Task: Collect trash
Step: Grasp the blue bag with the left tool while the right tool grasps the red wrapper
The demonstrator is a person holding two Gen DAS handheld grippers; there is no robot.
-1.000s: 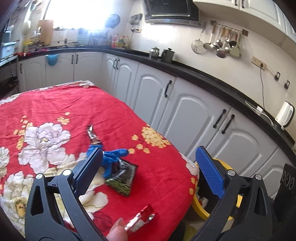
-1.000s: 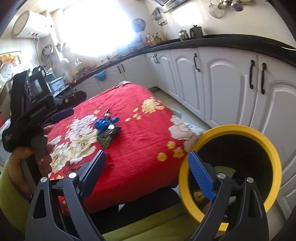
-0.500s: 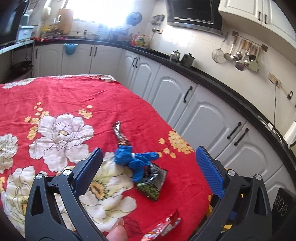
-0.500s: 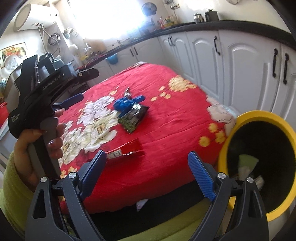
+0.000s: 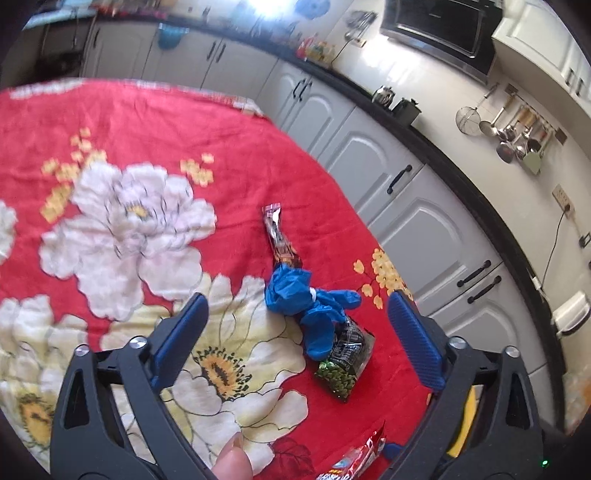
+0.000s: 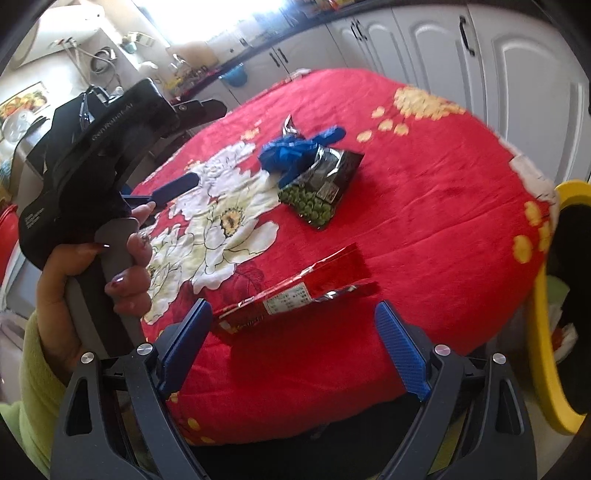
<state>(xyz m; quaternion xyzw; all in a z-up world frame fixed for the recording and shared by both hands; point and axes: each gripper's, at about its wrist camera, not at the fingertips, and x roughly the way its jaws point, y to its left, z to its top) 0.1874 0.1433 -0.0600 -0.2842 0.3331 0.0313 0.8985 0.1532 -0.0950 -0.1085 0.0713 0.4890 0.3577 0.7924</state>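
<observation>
both grippers hang wide open and empty over the red floral tablecloth (image 6: 424,206); the left gripper (image 5: 295,336), its jaws just narrowing slightly, frames the blue glove (image 5: 306,302) and pea packet (image 5: 345,363). the right gripper (image 6: 295,347) frames the red wrapper (image 6: 299,288) at the table's near edge, yellow bin (image 6: 543,332) beside it.

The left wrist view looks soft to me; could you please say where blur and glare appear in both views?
Left wrist view: floral tablecloth smeared at left, window glare at the top. Right wrist view: window blown out, cabinets slightly smeared, red wrapper readable.
</observation>
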